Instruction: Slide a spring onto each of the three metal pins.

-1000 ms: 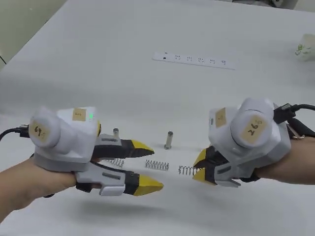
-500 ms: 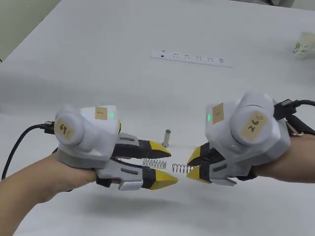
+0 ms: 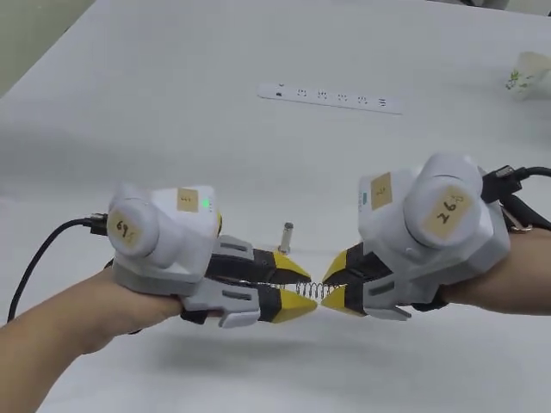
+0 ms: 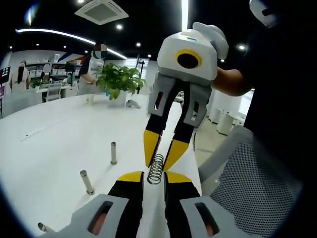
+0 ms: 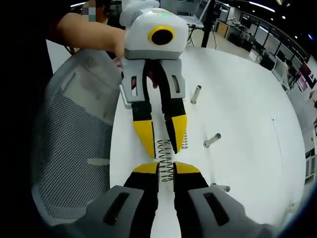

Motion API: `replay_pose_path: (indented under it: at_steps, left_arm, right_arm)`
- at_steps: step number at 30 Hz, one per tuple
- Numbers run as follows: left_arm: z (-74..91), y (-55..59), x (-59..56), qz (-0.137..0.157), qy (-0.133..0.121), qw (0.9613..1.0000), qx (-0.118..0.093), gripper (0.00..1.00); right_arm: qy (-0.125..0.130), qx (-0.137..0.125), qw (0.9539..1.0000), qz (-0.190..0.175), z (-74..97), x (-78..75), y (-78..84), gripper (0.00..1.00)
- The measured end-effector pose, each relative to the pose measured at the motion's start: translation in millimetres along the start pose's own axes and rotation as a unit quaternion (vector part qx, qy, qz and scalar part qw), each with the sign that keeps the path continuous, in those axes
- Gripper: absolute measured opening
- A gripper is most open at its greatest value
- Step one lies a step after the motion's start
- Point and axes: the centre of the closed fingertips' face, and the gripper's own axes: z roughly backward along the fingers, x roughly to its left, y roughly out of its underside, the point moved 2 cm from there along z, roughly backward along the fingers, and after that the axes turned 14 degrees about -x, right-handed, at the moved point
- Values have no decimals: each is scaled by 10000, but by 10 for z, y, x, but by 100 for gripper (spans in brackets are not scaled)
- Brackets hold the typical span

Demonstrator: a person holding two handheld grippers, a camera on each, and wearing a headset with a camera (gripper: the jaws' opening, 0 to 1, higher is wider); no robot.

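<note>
White matte table (image 3: 172, 103), smooth and bare-looking across most of its top. Two handheld grippers meet nose to nose above the near edge. Both have glossy white rounded housings, grey finger frames, black jaws with yellow wedge tips, and a paper number label each. Held spring (image 3: 314, 289): thin bright wire, open coil, short, bridging the gap between the two sets of tips, off the table. Right gripper (image 5: 166, 168): jaws drawn in tight on one end of the held spring, gripping it. Left gripper (image 4: 154, 177): jaws narrowed to either side of the other end, coils sitting between the yellow tips. I cannot tell whether they pinch it or only flank it. Second spring (image 5: 184, 141): same wire and coil, lying on the table just beside the left gripper's jaw. Springs counted: two. Pins counted: three, all plain grey metal cylinders, bare, none carrying a spring. Far pin (image 5: 195, 94), middle pin (image 5: 212, 140) and near pin (image 5: 220, 187) are spaced well apart in a loose row beside the grippers. In the head view one pin stands on end just behind the tips. Power strip (image 3: 331, 96): one, long, flat, white plastic, farther back. Mesh chair (image 5: 64, 139): one, grey woven back, at the table's edge. Potted plant (image 4: 119, 79): one, leafy green, at the far end.
</note>
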Motion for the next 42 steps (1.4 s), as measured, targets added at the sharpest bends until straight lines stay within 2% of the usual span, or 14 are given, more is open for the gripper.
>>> replay_pose_path:
  at_steps: [4,12,16,25,28,34,42]
  left_arm:
    - [-4,18,-4,-30,36,10000,32,4]
    - [-7,35,-15,-114,64,9999,18,2]
    - [-9,45,-28,-44,97,9999,30,2]
    - [-34,77,-80,65,213,9997,78,2]
    - [-27,77,-75,70,211,9997,79,2]
    - [-6,58,-46,103,204,9997,65,2]
    - [-30,65,-85,117,271,9995,83,2]
  right_arm:
    - [14,-20,10000,-8,0,0,-5,8]
    - [22,-50,10000,-27,-19,1,19,8]
    - [6,-145,9997,-176,-20,10,41,8]
    - [-75,-187,9997,-161,-21,65,83,9]
    - [-86,-240,9995,-204,-8,73,82,12]
    - [26,-223,9992,-332,33,40,215,14]
    - [72,-461,9980,-417,53,52,219,12]
